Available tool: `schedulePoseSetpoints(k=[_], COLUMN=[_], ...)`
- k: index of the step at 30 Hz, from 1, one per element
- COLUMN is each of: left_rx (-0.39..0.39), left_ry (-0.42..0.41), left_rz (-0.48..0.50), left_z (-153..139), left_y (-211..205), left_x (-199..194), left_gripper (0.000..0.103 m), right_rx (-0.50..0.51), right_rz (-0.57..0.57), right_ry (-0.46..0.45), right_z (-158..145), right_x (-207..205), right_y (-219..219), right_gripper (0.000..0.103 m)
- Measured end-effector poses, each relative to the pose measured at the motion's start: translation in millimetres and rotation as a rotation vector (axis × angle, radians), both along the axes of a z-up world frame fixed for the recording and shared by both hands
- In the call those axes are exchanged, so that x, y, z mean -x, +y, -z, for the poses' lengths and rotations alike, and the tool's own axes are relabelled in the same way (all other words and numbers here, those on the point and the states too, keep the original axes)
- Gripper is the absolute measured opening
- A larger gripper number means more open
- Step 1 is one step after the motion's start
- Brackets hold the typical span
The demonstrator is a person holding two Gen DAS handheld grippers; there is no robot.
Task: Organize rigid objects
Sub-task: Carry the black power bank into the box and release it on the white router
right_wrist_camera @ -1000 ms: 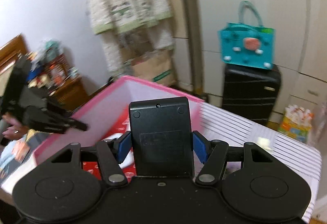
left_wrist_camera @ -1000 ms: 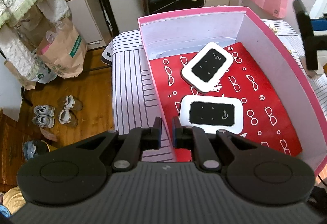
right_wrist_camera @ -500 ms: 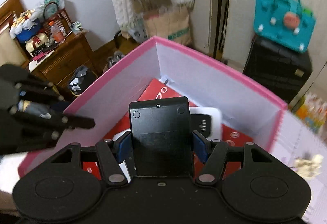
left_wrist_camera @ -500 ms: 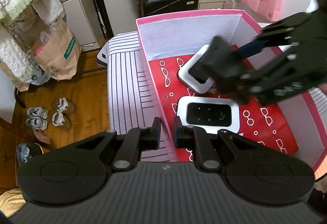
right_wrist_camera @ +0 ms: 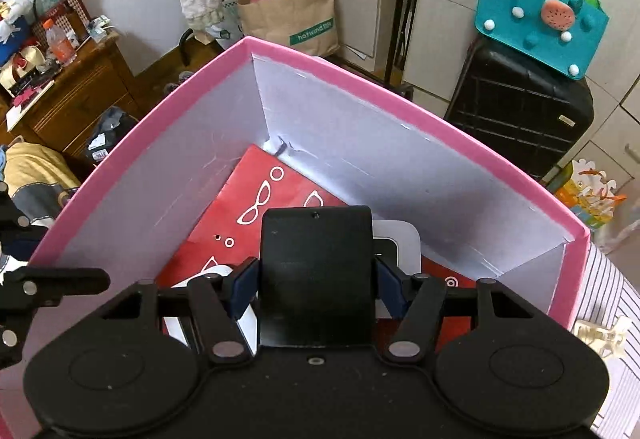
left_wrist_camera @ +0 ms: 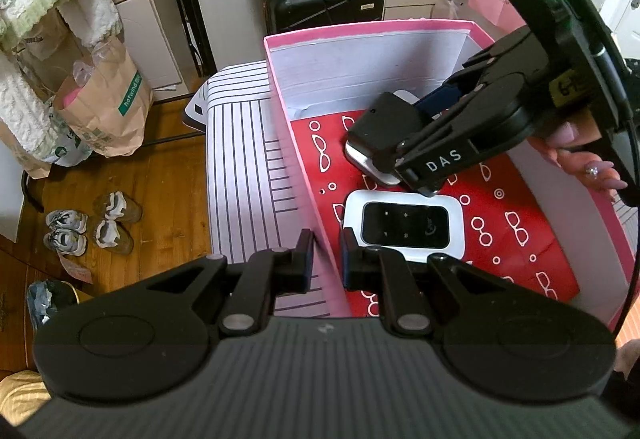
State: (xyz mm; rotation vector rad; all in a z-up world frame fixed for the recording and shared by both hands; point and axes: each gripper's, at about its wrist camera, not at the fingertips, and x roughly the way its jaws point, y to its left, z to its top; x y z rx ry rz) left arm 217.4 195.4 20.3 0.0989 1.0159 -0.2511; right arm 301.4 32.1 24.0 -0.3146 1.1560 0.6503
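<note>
My right gripper (right_wrist_camera: 316, 295) fingers clamp the black box (right_wrist_camera: 316, 271) by its sides, low inside the pink box (right_wrist_camera: 360, 83); stiff, light, smooth, so slippery. Left gripper (left_wrist_camera: 323, 265) fingers pinch the pink box's wall.

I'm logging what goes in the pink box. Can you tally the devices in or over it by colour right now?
White devices with black screens: 2, one lying flat, one partly hidden under the right tongs.
Black devices: 1, held in the right tongs over the box.
Total: 3
</note>
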Motion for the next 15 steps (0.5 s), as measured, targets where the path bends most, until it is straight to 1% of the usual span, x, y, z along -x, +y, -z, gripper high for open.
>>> schedulePoseSetpoints(k=[3, 7, 11, 13, 15], left_rx=[0.003, -0.005, -0.022, -0.03, -0.037], left_ry=[0.001, -0.001, -0.001, 0.001, 0.002], left_rz=[-0.002, 0.003, 0.015, 0.019, 0.02], left_z=[0.1, 0.4, 0.4, -0.1, -0.8], left_y=[1.0, -0.6, -3.8, -5.1, -6.6], left_x=[-1.1, 0.0, 0.2, -0.4, -0.5], left_gripper=[0.013, 0.013, 0.013, 0.013, 0.013], right_rx=[-0.021, -0.114, -0.205, -0.243, -0.281], right_rz=[0.007, 0.034, 0.063, 0.08, 0.103], right_ry=[-0.035, -0.053, -0.103, -0.118, -0.152], right_z=[-10.2, -33.1, -60.4, -68.9, -75.7], right_x=[4.5, 9.7, 28.9, 37.4, 49.5], right_y=[-6.2, -29.2, -63.8, -78.8, -98.2], right_gripper=[0.07, 0.07, 0.07, 0.07, 0.07])
